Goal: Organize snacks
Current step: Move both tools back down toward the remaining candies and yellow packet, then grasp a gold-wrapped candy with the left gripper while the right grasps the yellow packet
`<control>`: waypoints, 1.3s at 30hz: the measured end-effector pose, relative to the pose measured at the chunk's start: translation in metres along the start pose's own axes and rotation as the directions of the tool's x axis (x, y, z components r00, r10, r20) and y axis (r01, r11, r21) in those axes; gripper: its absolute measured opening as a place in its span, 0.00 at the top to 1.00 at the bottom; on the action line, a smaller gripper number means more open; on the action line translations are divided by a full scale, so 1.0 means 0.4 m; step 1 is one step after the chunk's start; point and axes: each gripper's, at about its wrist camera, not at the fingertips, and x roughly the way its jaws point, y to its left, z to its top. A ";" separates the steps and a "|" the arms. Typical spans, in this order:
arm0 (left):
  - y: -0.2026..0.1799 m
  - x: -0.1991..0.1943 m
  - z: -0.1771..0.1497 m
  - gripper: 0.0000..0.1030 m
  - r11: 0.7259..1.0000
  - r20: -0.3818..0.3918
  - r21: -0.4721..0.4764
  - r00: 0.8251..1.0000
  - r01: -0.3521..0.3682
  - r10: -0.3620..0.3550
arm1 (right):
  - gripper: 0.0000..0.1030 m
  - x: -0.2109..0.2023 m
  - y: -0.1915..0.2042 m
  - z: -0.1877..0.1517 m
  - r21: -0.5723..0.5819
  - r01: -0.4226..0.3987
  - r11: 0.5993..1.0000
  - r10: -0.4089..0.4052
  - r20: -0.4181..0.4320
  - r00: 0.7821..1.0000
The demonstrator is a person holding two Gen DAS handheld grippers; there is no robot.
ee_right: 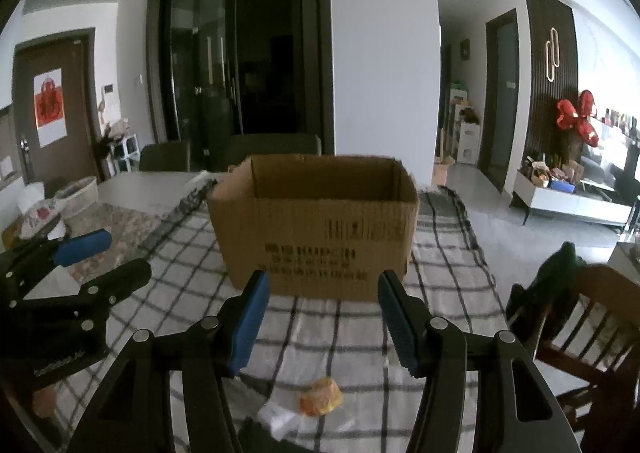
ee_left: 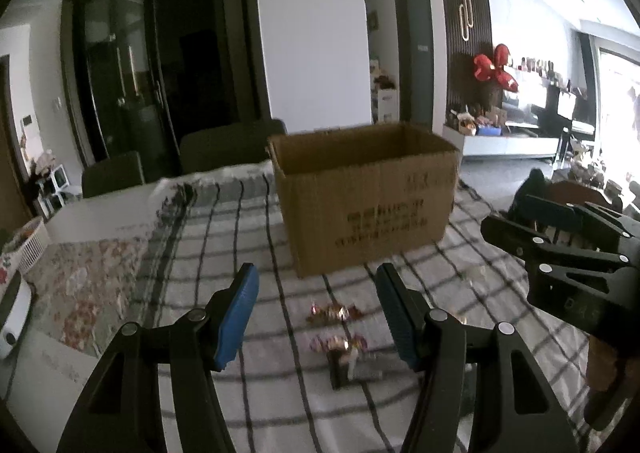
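Observation:
An open cardboard box stands on the checked tablecloth; it also shows in the right wrist view. My left gripper is open and empty, above two shiny wrapped candies and a dark packet. My right gripper is open and empty, above an orange wrapped snack and a white wrapper. The right gripper shows at the right of the left wrist view; the left gripper shows at the left of the right wrist view.
A floral cloth covers the table's left part. Dark chairs stand behind the table. A wooden chair with a dark cloth on it stands at the right. A white basket sits far left.

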 end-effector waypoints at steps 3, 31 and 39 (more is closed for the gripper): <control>-0.002 0.011 -0.030 0.42 1.000 -0.030 -0.004 1.000 0.006 -0.006 | 0.44 0.003 0.004 -0.033 -0.005 0.008 1.000 -0.008 -0.027 1.000; -0.004 0.221 -0.138 0.54 0.993 -0.165 0.096 0.985 0.065 -0.048 | 0.46 0.146 0.009 -0.229 0.087 0.060 0.994 -0.035 -0.257 0.966; -0.017 0.280 -0.129 0.55 0.990 -0.194 0.113 0.979 0.086 -0.062 | 0.52 0.166 0.010 -0.224 0.129 0.058 0.990 -0.018 -0.290 0.957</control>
